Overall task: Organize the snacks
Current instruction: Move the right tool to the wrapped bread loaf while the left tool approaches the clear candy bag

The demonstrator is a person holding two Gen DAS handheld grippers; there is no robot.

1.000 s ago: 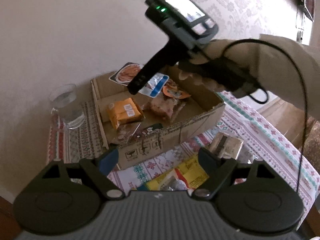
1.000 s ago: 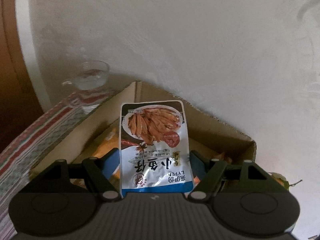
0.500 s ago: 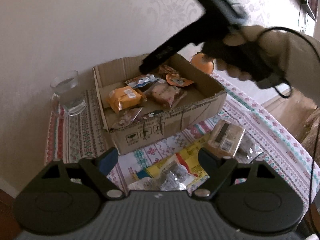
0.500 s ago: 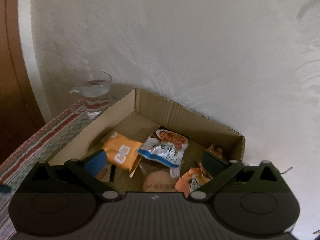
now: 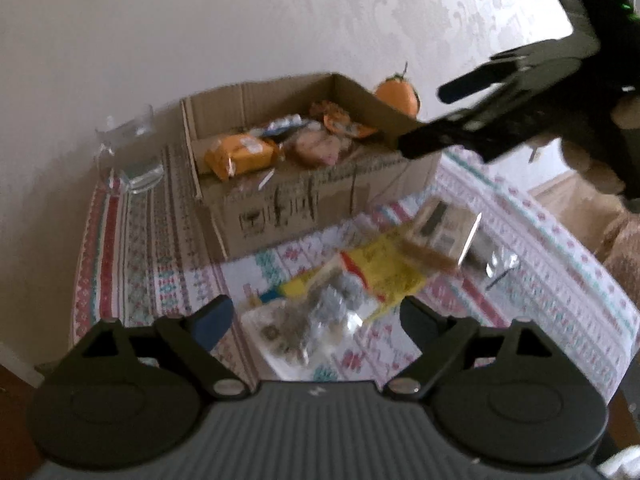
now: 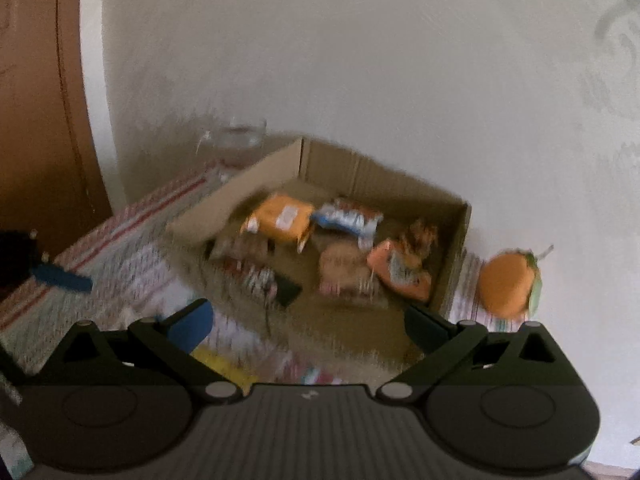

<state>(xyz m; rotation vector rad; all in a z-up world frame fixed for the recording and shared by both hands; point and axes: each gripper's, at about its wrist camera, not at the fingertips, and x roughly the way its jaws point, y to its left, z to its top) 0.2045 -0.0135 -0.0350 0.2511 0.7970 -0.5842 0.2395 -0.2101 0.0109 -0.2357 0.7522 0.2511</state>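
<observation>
Both claws (image 5: 310, 314) (image 6: 306, 320) wide open, empty | only left view shows loose packets (image 5: 384, 272) outside box (image 5: 280, 200)

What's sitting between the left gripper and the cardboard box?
In the left wrist view, loose snack packets on the tablecloth lie between left gripper and cardboard box.

Above box: the cardboard box (image 6: 456, 236) is open-topped, reachable from overhead.
Box floor: crowded with snack packets (image 6: 280, 220).
Flanks: glass (image 5: 136, 152) left, orange (image 6: 506, 286) right.
</observation>
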